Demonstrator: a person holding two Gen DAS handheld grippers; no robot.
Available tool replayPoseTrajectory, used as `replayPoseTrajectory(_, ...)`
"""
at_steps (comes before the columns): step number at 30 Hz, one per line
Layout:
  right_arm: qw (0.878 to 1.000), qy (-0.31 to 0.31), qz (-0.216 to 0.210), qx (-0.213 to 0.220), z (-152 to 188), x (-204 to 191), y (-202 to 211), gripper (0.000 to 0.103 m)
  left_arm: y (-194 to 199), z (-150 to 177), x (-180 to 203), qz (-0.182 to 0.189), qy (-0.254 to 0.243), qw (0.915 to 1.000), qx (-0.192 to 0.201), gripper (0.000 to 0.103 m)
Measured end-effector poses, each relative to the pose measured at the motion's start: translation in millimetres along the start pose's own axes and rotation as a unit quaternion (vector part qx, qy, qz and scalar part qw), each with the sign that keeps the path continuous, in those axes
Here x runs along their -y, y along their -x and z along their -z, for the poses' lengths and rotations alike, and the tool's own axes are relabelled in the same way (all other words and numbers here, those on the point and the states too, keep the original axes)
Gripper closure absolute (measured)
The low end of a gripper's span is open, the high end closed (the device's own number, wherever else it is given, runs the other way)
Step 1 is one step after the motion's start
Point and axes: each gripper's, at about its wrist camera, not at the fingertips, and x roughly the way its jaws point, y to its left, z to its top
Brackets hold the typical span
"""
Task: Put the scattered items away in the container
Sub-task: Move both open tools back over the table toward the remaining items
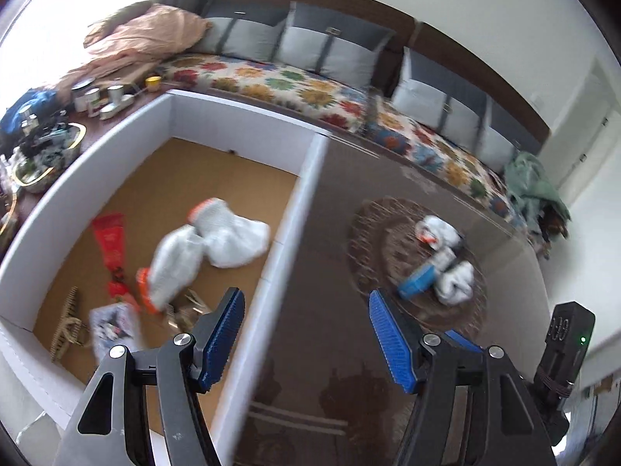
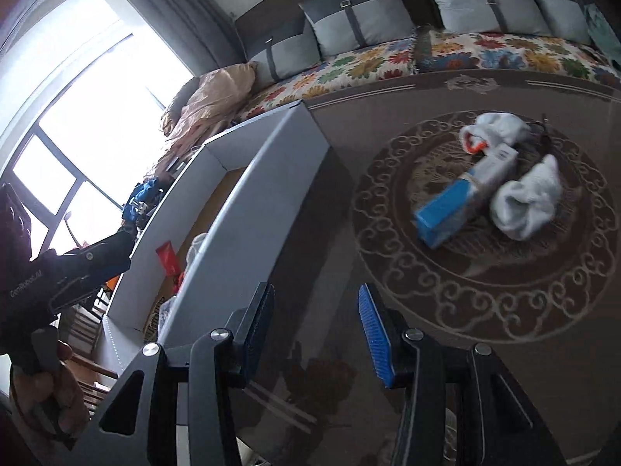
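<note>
Tongs status: the left tongs (image 1: pixel 306 334) stand with jaws apart and nothing between the blue pads; they hang above the right wall of the container (image 1: pixel 295 209), one finger over the box interior and the other over the counter (image 1: pixel 337 240). The right tongs (image 2: pixel 316 330) likewise stand with jaws apart and empty, positioned over the dark glossy counter just beside the container's near wall.

Container contents, left wrist view: two white socks with orange cuffs (image 1: pixel 209 240) lie bunched together on the brown floor of the white-walled box. A red tube (image 1: pixel 110 244) lies to their left. A wooden comb-like item (image 1: pixel 66 326) and a printed packet (image 1: pixel 114 328) lie near the front left corner.

Items remaining on the counter, right wrist view: a blue and white box (image 2: pixel 462 202) lies on the round ornamental pattern, tilted diagonally. A white sock with an orange cuff (image 2: pixel 493 128) lies behind it and touches its white end. A second white sock (image 2: pixel 528 198) lies just beside the box on its right. All three sit well apart from the container.

A hand (image 2: pixel 50 396) grips the handle of the left device at the lower left edge of the right wrist view.
</note>
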Motion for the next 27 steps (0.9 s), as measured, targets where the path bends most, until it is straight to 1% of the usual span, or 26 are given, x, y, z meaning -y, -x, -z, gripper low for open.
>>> replayPoseTrajectory(3, 0.999, -0.021, 0.039, 0.002, 22.5, 31.8, 28.2, 0.056, -8.9, 23.7, 31.7, 0.021, -0.026, 0.9991, -0.027, 0.037)
replayPoseTrajectory(6, 0.995, -0.059, 0.069, 0.029, 44.0, 63.1, 56.4, 0.056, -20.1, 51.5, 60.7, 0.036, -0.051, 0.9963, -0.06, 0.037)
replayPoseTrajectory(7, 0.993, -0.073, 0.084, 0.031, 49.2, 72.8, 62.4, 0.056, -22.8, 60.3, 69.8, 0.037, -0.06, 0.9952, -0.069, 0.037)
replayPoseTrajectory(10, 0.985, -0.096, 0.14, 0.011, 52.3, 94.3, 73.3, 0.056, -28.9, 83.2, 96.4, 0.042, -0.083, 0.991, -0.096, 0.037)
replayPoseTrajectory(13, 0.98, -0.109, 0.164, 0.019, 52.3, 101.1, 92.6, 0.056, -18.4, 95.7, 119.9, 0.056, -0.1, 0.9893, -0.091, 0.037)
replayPoseTrajectory(14, 0.979, -0.103, 0.174, 0.03, 51.8, 100.7, 102.6, 0.056, -13.5, 98.7, 126.0, 0.056, -0.106, 0.9892, -0.085, 0.037)
replayPoseTrajectory(16, 0.975, -0.088, 0.199, 0.036, 49.4, 96.9, 113.3, 0.056, -6.0, 103.7, 135.4, 0.056, -0.116, 0.9886, -0.077, 0.037)
replayPoseTrajectory(18, 0.973, -0.073, 0.215, 0.041, 47.7, 90.3, 122.7, 0.056, -2.2, 109.1, 140.1, 0.053, -0.122, 0.988, -0.078, 0.037)
replayPoseTrajectory(22, 0.969, -0.044, 0.232, 0.068, 47.6, 74.0, 139.9, 0.056, -0.1, 115.9, 140.9, 0.045, -0.131, 0.9867, -0.084, 0.037)
replayPoseTrajectory(27, 0.962, -0.008, 0.26, 0.08, 47.0, 54.2, 147.4, 0.056, 1.4, 120.1, 137.1, 0.041, -0.129, 0.9876, -0.079, 0.037)
